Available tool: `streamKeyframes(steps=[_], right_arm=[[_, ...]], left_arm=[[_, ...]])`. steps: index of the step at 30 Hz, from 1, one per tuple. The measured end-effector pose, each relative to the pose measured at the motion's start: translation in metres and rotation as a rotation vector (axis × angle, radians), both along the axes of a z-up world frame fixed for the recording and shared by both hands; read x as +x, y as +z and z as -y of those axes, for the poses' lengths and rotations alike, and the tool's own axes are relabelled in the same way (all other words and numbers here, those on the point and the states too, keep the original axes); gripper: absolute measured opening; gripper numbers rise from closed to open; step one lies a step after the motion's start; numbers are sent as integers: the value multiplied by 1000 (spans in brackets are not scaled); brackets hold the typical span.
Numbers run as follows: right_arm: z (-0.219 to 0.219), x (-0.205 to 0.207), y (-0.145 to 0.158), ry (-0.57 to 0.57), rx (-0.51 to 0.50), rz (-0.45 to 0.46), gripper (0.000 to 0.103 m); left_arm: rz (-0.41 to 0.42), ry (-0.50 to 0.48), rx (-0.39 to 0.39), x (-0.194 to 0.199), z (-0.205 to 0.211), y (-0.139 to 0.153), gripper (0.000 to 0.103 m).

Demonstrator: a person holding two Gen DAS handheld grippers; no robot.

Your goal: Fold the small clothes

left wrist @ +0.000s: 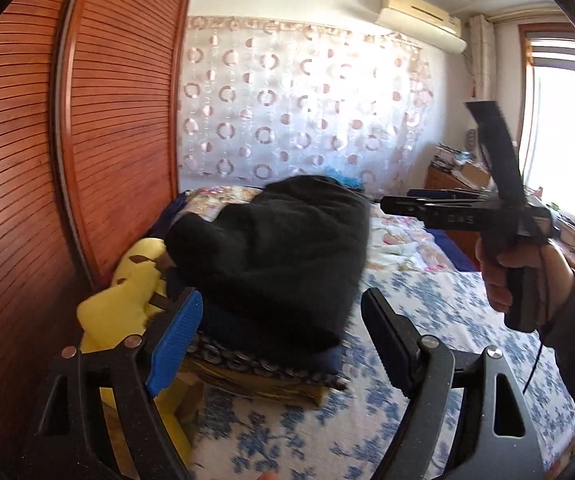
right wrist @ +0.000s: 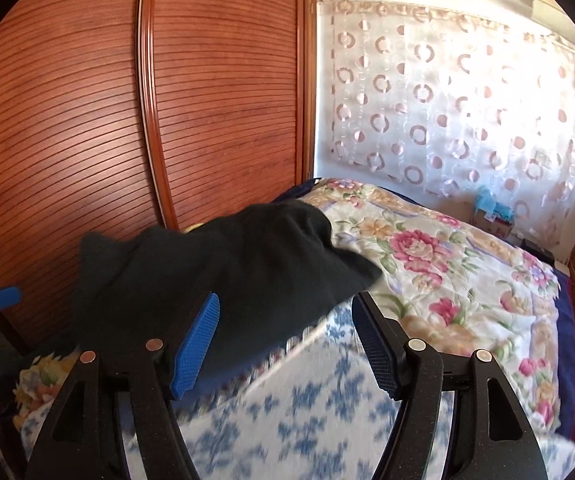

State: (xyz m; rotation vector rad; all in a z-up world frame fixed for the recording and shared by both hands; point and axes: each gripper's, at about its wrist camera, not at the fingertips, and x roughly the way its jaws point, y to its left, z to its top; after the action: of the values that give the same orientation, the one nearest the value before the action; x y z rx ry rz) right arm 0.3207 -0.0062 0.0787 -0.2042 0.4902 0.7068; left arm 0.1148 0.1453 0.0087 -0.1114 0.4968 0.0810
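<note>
A folded black garment (left wrist: 275, 256) lies on top of a stack of folded clothes (left wrist: 255, 372) on the bed, by the wardrobe. It also shows in the right wrist view (right wrist: 223, 276). My left gripper (left wrist: 283, 340) is open and empty just in front of the stack, apart from the garment. My right gripper (right wrist: 287, 340) is open and empty, close behind the garment's near edge. In the left wrist view the right gripper (left wrist: 395, 205) is held up at the right, to the right of the garment.
The bed has a blue-flowered sheet (left wrist: 427, 320) and a pink floral quilt (right wrist: 439, 264). A yellow item (left wrist: 127, 300) lies left of the stack. Wooden slatted wardrobe doors (left wrist: 87, 120) stand close on the left. A patterned curtain (left wrist: 307, 112) hangs behind.
</note>
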Motion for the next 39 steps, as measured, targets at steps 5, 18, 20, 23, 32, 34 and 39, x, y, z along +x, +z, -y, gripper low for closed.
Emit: streamKeyframes(steps=[5, 18, 20, 23, 32, 34, 39], right_arm=[[38, -54, -5, -45, 42, -7, 74], [121, -170, -10, -208, 90, 3, 92], [131, -184, -8, -258, 91, 9, 92], [145, -209, -8, -307, 102, 20, 92], [161, -289, 13, -411, 151, 91, 92], [163, -304, 15, -429, 166, 98, 92], [162, -323, 14, -474, 174, 121, 92]], left_arm=[[-14, -53, 17, -5, 30, -2, 82], [-49, -122, 37, -4, 96, -7, 82], [-41, -160, 17, -6, 105, -7, 82], [-39, -198, 0, -8, 116, -4, 82], [-15, -207, 40, -20, 146, 23, 82], [-6, -204, 40, -23, 148, 29, 82], [13, -200, 49, -27, 154, 39, 82]])
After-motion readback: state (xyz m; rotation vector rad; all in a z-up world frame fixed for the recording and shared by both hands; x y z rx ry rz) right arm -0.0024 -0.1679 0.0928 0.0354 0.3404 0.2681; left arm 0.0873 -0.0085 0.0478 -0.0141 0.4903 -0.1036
